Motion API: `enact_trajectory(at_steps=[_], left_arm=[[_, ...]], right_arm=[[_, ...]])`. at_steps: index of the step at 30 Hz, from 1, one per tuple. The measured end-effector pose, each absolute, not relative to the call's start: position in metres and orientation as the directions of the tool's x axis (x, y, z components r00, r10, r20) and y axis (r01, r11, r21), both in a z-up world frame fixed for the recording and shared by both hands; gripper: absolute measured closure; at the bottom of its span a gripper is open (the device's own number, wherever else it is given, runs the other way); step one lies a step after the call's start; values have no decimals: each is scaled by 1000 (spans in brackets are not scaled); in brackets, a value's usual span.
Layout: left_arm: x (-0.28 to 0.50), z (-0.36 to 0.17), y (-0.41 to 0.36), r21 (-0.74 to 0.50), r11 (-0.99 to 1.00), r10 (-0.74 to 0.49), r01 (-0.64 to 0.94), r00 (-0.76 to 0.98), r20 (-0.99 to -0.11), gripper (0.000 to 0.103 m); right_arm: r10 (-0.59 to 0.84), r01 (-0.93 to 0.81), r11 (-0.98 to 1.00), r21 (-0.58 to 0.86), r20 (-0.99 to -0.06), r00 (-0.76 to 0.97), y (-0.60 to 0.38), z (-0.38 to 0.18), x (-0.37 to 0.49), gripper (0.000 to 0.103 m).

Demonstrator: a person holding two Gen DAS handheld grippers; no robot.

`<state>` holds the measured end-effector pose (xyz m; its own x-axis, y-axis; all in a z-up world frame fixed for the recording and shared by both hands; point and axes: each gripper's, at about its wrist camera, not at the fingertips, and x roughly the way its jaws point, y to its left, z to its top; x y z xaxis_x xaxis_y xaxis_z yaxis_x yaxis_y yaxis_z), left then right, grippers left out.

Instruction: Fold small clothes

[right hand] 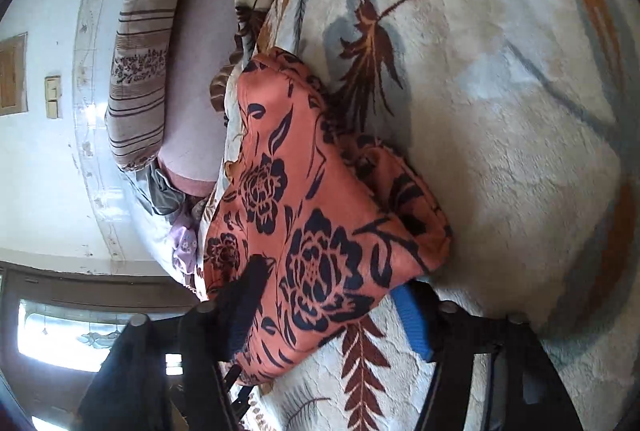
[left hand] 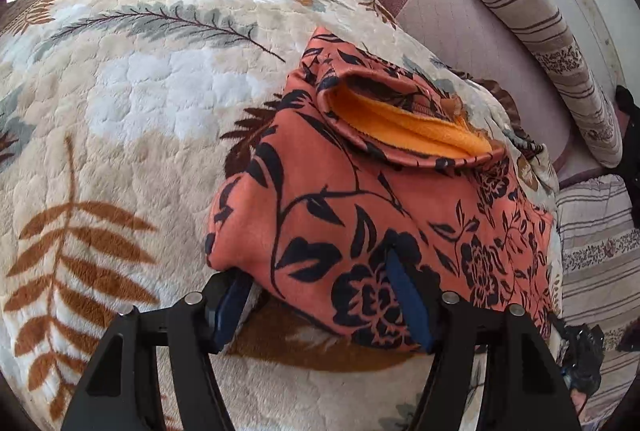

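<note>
Two claws around orange floral garment (left hand: 360,215)

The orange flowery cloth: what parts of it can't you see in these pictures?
- Left wrist view: the cloth's near edge is hidden by the left gripper.
- Right wrist view: its lower left corner sits behind the right gripper's dark finger.
- Both views: its underside lies against the blanket.

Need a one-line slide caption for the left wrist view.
Left gripper straddling the near edge of the orange floral garment on a leaf-print blanket.
</note>
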<state>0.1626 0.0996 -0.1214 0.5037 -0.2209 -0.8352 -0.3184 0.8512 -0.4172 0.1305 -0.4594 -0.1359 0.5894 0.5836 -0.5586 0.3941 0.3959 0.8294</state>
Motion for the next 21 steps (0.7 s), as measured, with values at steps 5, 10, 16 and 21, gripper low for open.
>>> enact_trajectory(at_steps=[5, 10, 16, 21], left_arm=[[188, -109, 96, -387, 866, -201, -317, 488, -849, 90], [148, -37, 87, -364, 903, -152, -228, 623, -768, 92], [52, -39, 91, -374, 904, -175, -208, 619, -766, 91], [12, -121, 107, -400, 883, -237, -245, 503, -831, 74]], right_arm=[[531, 439, 473, 764, -645, 550, -452, -138, 150, 92], [492, 309, 542, 782, -593, 637, -449, -69, 142, 94], [498, 226, 576, 786, -556, 665, -456, -25, 75, 94], [528, 413, 638, 650, -759, 380, -448, -124, 21, 77]])
